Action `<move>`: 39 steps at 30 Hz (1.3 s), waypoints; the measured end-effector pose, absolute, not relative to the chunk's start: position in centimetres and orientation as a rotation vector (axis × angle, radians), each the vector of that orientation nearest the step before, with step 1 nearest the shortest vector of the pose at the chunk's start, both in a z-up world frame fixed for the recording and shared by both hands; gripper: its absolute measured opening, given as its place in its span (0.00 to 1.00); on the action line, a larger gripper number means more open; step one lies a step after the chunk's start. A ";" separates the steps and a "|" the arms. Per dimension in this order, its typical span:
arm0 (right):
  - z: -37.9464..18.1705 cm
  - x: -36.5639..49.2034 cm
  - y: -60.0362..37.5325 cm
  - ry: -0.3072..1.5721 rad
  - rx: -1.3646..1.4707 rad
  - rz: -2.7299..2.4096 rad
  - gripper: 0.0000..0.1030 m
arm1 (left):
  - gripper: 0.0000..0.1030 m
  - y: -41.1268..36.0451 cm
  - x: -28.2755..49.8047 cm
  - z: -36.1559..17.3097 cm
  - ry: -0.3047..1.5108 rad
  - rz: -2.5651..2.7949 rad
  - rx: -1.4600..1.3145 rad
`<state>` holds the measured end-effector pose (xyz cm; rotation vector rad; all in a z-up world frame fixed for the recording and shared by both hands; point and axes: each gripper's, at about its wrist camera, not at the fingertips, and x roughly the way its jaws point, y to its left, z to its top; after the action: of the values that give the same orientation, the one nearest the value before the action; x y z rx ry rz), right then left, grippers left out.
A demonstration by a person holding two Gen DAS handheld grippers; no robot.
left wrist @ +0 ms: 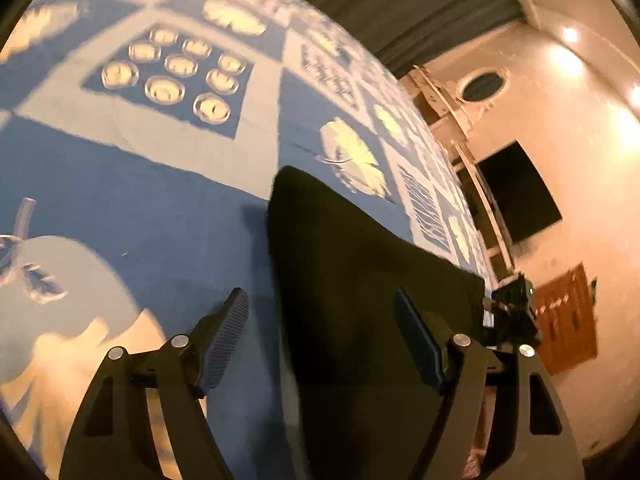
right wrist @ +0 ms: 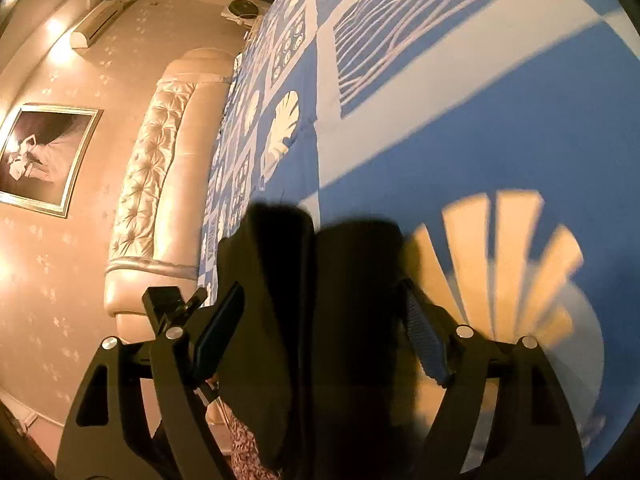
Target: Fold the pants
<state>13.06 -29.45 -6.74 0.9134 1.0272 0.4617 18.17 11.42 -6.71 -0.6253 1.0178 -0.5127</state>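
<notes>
- Your left gripper (left wrist: 322, 342) is spread wide, ribbed blue pads well apart, nothing pinched. The dark pants (left wrist: 360, 280) run up between the fingers from 6 o'clock, but neither pad looks like it's touching the cloth.
- Your right gripper (right wrist: 320, 332) is just as wide open. The pants (right wrist: 316, 320) fill the gap between its fingers; can't tell whether the pads touch, it's too dark in there.
- In the left wrist view the pants lie flat on the bedspread (left wrist: 168, 208), a dark slab from 6 o'clock up toward the middle, with a rounded top edge pointing at 12.
- In the right wrist view they look doubled up, two dark lobes side by side with a crease between them.
- At 3 o'clock in the left view, your other gripper (left wrist: 512, 312) sits at the pants' far edge.
- Further out in the right view: a tufted headboard (right wrist: 160, 184) at 9 o'clock, then a framed picture (right wrist: 44, 156) on the wall.
- Way back at 2 o'clock in the left view there's a dark screen (left wrist: 516, 196).
</notes>
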 end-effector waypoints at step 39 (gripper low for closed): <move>-7.6 25.1 -28.6 0.981 0.946 0.457 0.41 | 0.47 8.8 31.1 -6.7 1.013 -0.428 -0.471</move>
<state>25.08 -28.59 -7.59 0.9464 0.9808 0.4573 31.14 8.79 -6.67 -0.4711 1.0128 -0.4280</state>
